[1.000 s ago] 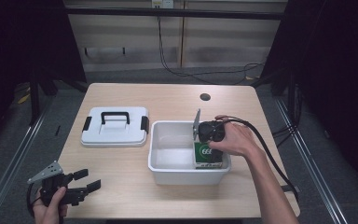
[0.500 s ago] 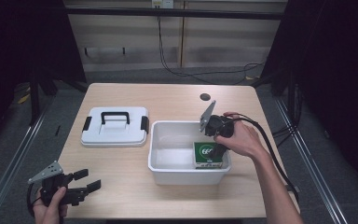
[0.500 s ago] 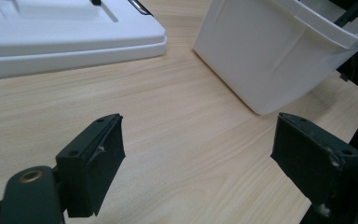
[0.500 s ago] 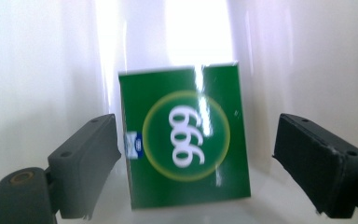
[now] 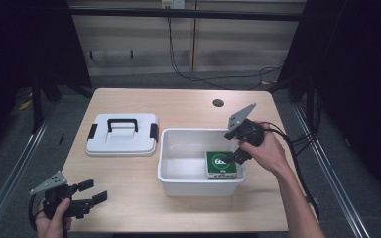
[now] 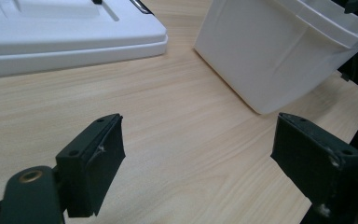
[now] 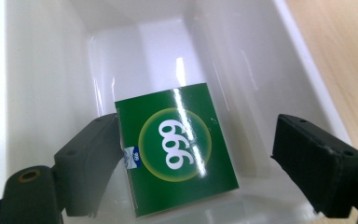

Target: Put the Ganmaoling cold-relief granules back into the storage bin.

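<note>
- Wooden tabletop (image 5: 188,106), dark surroundings; white lid (image 5: 122,134) near its left edge.
- Right gripper (image 5: 238,157), jaws now wide apart and empty, has released the green box (image 5: 221,163) inside the white bin (image 5: 178,183).
- Left gripper (image 5: 90,192) waits open-jawed, empty, at the front-left corner.

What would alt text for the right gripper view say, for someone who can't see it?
A flat green box printed with a white "999" in a yellow ring lies inside a white plastic bin. The right gripper hangs above it with its two black jaws spread wide, one at each side. Light wooden tabletop shows beyond the bin's rim.
</note>
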Demonstrator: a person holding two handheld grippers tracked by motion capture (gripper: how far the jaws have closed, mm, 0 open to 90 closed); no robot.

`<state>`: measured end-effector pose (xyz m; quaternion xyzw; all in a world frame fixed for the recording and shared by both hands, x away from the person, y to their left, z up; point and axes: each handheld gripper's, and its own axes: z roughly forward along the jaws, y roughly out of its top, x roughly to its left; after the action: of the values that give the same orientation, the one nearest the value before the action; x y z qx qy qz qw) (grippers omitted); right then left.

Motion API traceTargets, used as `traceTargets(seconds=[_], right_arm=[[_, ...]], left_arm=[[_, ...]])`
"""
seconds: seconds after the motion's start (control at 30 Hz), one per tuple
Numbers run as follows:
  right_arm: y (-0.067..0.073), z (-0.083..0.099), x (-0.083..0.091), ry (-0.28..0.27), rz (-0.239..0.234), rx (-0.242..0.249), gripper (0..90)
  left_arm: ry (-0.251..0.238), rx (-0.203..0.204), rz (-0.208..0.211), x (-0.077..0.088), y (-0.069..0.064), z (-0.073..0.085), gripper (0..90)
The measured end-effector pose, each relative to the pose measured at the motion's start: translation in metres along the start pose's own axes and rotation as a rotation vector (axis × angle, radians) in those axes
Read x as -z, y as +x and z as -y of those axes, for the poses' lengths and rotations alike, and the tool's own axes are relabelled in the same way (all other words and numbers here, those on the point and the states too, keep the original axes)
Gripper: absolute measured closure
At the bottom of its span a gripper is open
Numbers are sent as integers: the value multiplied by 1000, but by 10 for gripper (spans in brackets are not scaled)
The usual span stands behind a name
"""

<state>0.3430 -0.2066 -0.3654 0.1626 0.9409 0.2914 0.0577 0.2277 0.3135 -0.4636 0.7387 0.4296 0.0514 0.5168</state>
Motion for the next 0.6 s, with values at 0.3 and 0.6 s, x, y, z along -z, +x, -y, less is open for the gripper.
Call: traceTargets(seconds=[0.3,0.6], right_arm=[[8,27,22,-145,66,-55,167],[18,54,42,-261,139,-149,167]], left_arm=[[4,-1,-2,0,0,0,165],[5,-2,-2,0,0,0,165]])
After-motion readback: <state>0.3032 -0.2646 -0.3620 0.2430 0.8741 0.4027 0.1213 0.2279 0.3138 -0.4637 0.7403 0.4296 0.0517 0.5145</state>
